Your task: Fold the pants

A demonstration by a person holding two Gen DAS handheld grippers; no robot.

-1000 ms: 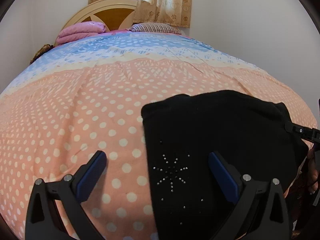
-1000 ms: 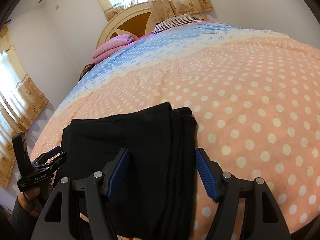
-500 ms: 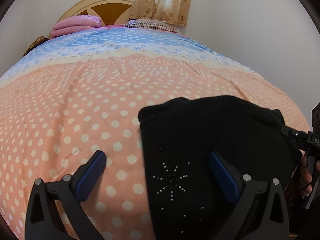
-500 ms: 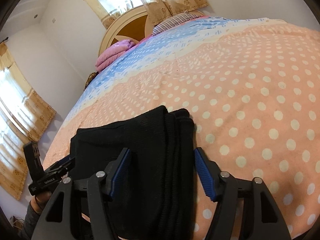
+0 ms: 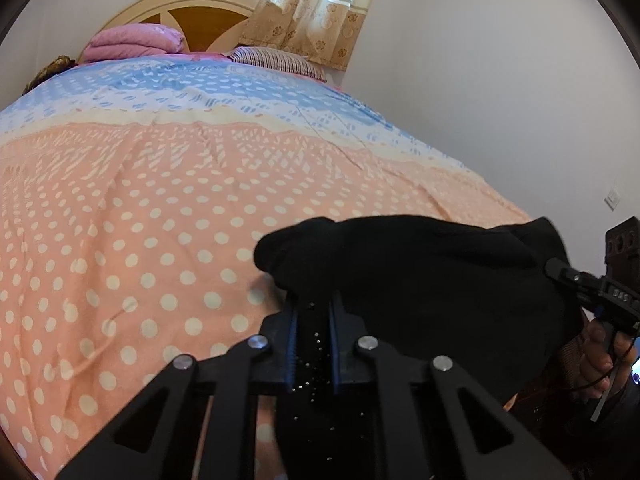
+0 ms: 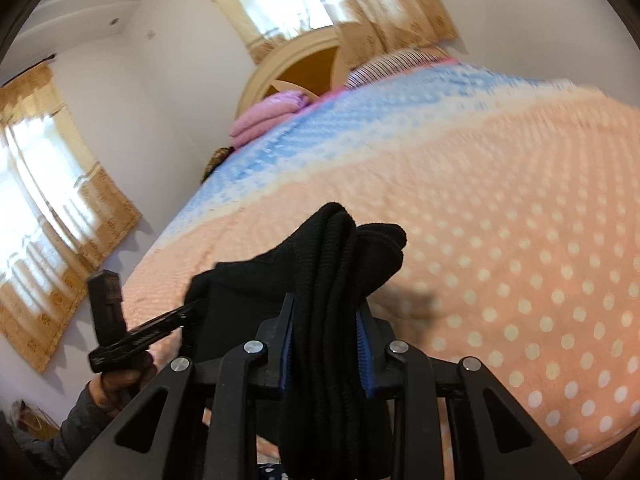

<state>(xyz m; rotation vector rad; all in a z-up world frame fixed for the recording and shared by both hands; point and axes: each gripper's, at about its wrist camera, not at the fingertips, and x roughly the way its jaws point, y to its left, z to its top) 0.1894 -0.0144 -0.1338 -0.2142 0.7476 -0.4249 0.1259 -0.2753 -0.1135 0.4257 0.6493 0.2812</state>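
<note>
The black folded pants lie at the near edge of the bed, their near edge bunched and raised. My left gripper is shut on the left near part of the pants, where small sparkly studs show between the blue pads. My right gripper is shut on the thick stacked folds of the pants at their right side. The right gripper and its hand show at the far right of the left wrist view. The left gripper shows at the left of the right wrist view.
The bed's peach polka-dot cover spreads ahead, turning blue toward the headboard. A folded pink blanket and a striped pillow lie at the head. White walls stand on the right, curtained windows on the left.
Both grippers have closed from wide open onto the near edge of the pants. The pants' near edge has bunched and risen off the cover. The right wrist view has tilted and blurred.
</note>
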